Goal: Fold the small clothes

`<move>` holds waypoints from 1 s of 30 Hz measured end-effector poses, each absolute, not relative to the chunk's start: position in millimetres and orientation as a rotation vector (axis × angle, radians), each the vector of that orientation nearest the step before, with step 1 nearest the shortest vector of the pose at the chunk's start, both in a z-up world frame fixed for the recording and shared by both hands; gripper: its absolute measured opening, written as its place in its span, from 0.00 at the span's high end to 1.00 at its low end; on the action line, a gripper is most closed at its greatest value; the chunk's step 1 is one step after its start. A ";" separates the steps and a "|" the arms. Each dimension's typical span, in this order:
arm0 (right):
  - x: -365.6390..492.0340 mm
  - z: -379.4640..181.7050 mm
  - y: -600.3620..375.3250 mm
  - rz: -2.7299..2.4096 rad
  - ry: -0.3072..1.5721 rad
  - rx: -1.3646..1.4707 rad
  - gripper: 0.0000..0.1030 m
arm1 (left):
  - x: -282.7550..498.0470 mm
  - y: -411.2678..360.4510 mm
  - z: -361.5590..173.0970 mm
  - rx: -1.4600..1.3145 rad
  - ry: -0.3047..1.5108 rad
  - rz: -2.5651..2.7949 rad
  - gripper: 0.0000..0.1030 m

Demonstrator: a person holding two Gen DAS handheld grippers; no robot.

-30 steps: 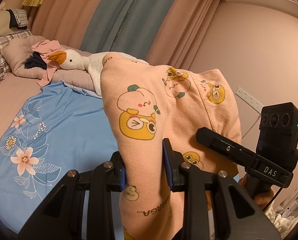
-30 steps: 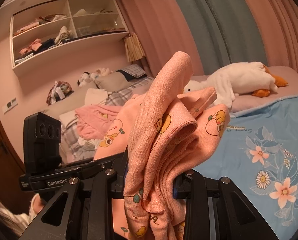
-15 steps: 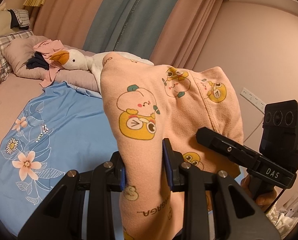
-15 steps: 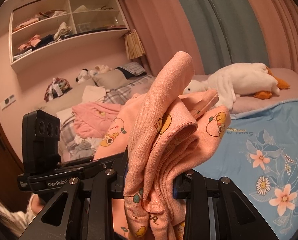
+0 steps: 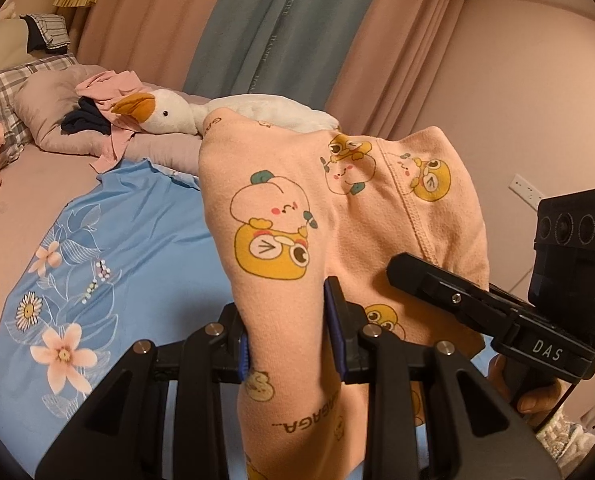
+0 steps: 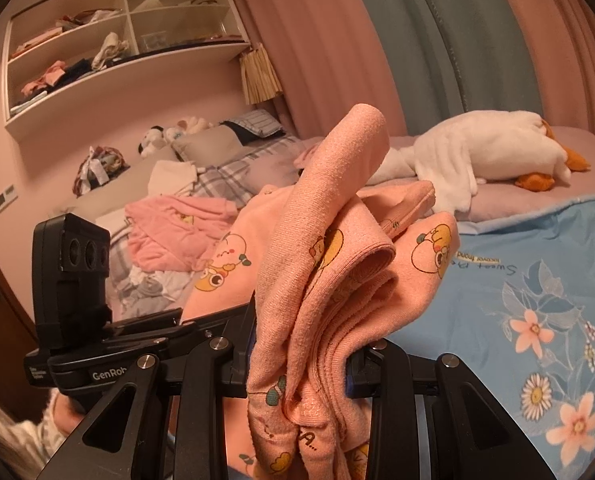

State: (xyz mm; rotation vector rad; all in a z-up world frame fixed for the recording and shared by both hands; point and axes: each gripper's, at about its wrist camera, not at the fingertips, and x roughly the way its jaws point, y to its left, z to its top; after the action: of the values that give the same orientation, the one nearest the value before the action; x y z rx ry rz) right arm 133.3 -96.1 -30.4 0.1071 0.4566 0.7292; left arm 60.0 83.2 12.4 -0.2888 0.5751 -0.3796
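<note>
Above the blue floral bedspread [image 5: 145,240], left gripper [image 5: 289,332] and right gripper [image 6: 301,356] each clamp the peach cartoon-print garment [image 5: 297,208], bunched, unfolded; laying flat and folding remain.

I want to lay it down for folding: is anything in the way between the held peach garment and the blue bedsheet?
Nothing visible: the peach garment hangs over bare blue bedsheet; the goose toy lies farther back.

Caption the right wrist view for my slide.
Right claw clamps bunched peach cartoon-print garment above the blue floral bedspread.
</note>
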 end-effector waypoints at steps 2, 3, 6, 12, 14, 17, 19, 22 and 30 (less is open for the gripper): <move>144.2 -34.2 -91.8 0.729 0.463 0.102 0.68 | 73.4 88.1 6.7 -0.292 0.583 -0.371 0.72; 149.3 -36.5 -89.8 0.729 0.468 0.101 0.68 | 80.3 90.0 3.1 -0.293 0.588 -0.365 0.72; 167.6 -46.5 -82.1 0.723 0.490 0.095 0.68 | 99.8 94.6 -8.3 -0.289 0.607 -0.347 0.72; 197.5 -64.4 -69.9 0.698 0.539 0.078 0.68 | 138.3 99.9 -35.8 -0.292 0.667 -0.318 0.72; 206.8 -70.3 -67.3 0.693 0.556 0.075 0.68 | 149.1 100.8 -44.5 -0.288 0.684 -0.310 0.72; 220.6 -78.7 -64.4 0.686 0.588 0.081 0.68 | 163.7 103.0 -57.0 -0.288 0.716 -0.303 0.72; 227.1 -84.0 -62.3 0.681 0.606 0.083 0.68 | 170.1 103.4 -63.0 -0.288 0.733 -0.301 0.72; 235.9 -93.6 -62.3 0.672 0.639 0.089 0.68 | 180.2 103.1 -73.4 -0.286 0.763 -0.298 0.72; 258.2 -121.9 -59.6 0.653 0.768 0.108 0.68 | 201.9 100.0 -108.4 -0.284 0.890 -0.281 0.72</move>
State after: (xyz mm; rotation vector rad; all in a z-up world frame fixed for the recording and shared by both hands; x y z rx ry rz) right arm 258.2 -59.6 -121.9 0.1077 0.7681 0.6534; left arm 201.9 100.0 -108.4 -0.2835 0.8897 -0.2805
